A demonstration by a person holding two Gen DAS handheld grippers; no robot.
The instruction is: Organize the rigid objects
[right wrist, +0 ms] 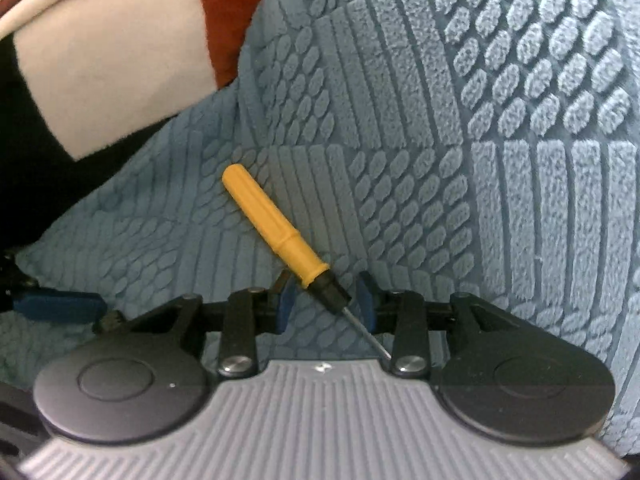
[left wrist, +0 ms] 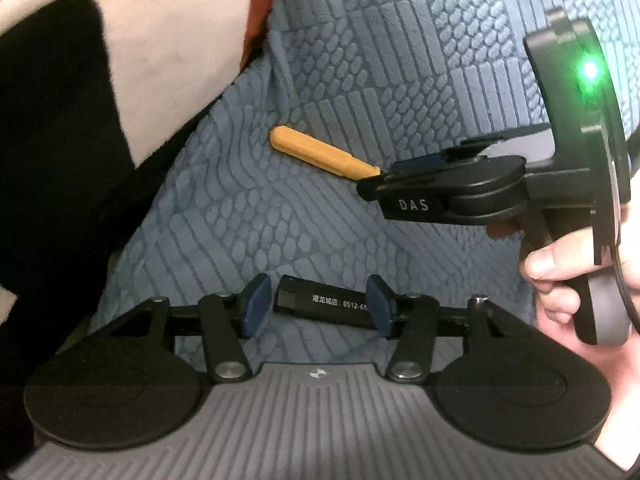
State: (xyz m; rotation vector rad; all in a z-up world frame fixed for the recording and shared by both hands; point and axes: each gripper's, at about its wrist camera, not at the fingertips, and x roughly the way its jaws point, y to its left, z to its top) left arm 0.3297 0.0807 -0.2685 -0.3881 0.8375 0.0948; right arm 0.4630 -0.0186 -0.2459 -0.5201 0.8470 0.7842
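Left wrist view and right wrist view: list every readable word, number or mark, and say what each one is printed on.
"DAS": white letters on the side of the right tongs, seen in the left wrist view.
"港龙城店: 0512-68": white print on the black rectangular plastic stick lying between the left tongs' blue pads; the number runs on behind a pad, hidden.
Small white logo on each tongs' grey ribbed body: no readable letters.
Yellow-handled screwdriver: no print visible.

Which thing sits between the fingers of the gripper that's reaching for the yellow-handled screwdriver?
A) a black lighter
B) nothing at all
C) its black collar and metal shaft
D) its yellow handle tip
C: in the right wrist view the screwdriver lies with its black collar and thin shaft between the open fingers of the right gripper.
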